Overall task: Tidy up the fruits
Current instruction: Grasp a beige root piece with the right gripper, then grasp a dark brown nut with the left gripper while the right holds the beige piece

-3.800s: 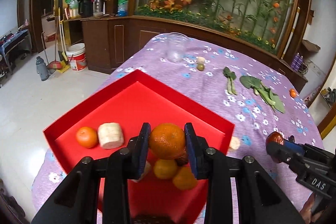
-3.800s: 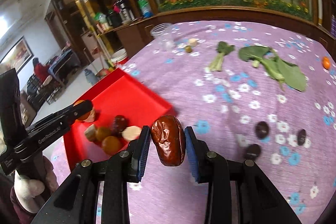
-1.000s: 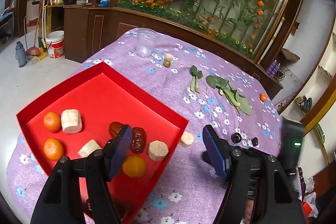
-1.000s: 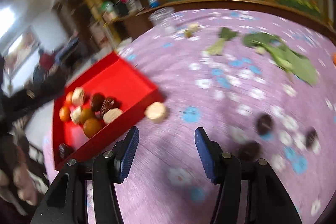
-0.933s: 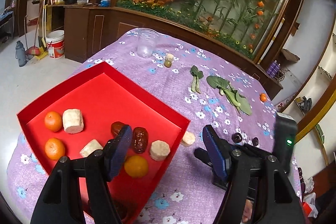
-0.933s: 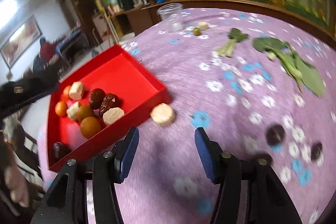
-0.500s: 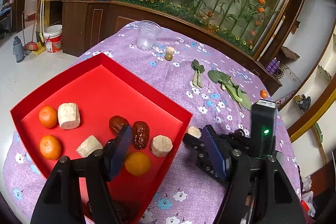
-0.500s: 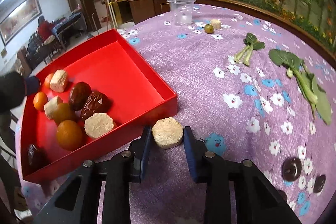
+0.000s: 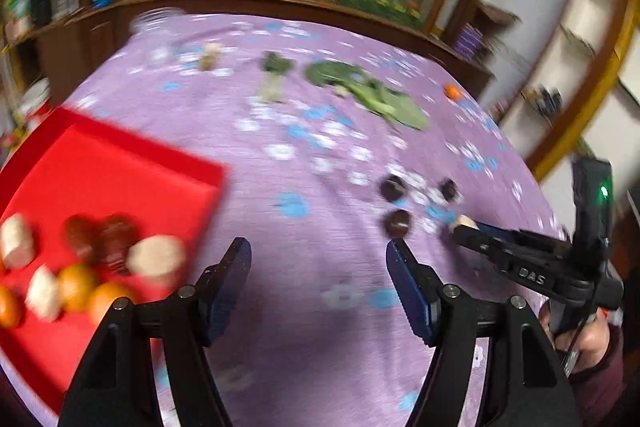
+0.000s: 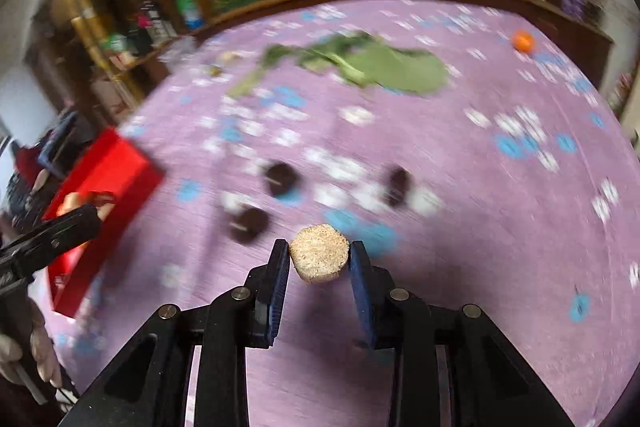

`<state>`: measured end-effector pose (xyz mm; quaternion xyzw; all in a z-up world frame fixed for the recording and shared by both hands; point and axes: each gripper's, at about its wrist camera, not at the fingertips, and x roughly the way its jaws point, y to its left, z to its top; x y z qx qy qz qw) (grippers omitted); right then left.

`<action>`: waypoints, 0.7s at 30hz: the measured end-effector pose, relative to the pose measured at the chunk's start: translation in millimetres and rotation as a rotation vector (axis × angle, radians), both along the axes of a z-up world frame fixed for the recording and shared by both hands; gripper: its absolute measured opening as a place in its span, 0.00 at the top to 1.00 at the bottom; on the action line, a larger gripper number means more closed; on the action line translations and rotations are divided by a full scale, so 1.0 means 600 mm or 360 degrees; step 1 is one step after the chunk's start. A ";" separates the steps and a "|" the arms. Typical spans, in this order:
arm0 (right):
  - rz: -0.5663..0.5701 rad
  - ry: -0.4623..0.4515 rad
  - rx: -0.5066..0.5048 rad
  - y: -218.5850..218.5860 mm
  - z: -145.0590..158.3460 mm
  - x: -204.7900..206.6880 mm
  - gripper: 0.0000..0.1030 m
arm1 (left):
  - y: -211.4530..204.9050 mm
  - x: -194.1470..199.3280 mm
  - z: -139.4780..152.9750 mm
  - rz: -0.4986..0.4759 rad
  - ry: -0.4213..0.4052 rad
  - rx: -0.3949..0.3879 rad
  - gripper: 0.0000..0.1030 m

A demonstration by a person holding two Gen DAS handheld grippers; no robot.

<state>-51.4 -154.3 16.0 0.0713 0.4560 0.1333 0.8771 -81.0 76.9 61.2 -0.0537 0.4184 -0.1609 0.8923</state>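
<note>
Holding the pale cut fruit chunk by its sides, your right gripper is clamped above the purple tablecloth; it looks light and crumbly, so squeeze gently. Your left gripper gapes empty beside the red tray. Blur obscures the dark fruits mid-table.

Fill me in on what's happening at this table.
A person with two handheld grippers is sorting fruit into a red tray. The right gripper is shut on a pale round chunk, held above the purple cloth. The left gripper is open and holds nothing. Three dark fruits and a small orange lie on the cloth.
</note>
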 end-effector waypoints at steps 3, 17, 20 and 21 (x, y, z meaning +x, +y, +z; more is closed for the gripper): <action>-0.0019 -0.0013 -0.0006 -0.007 -0.009 -0.010 0.67 | -0.049 0.008 -0.008 -0.0140 -0.0021 0.0048 0.43; 0.0032 -0.0050 0.0042 -0.010 -0.012 -0.023 0.59 | -0.166 0.078 -0.073 -0.0423 0.0054 0.0295 0.66; 0.0041 -0.0070 0.0003 -0.003 -0.011 -0.023 0.58 | -0.170 0.076 -0.074 -0.0404 0.0014 0.0373 0.78; 0.0043 -0.0078 -0.0015 0.000 -0.011 -0.022 0.58 | -0.168 0.074 -0.073 -0.0399 0.0015 0.0363 0.78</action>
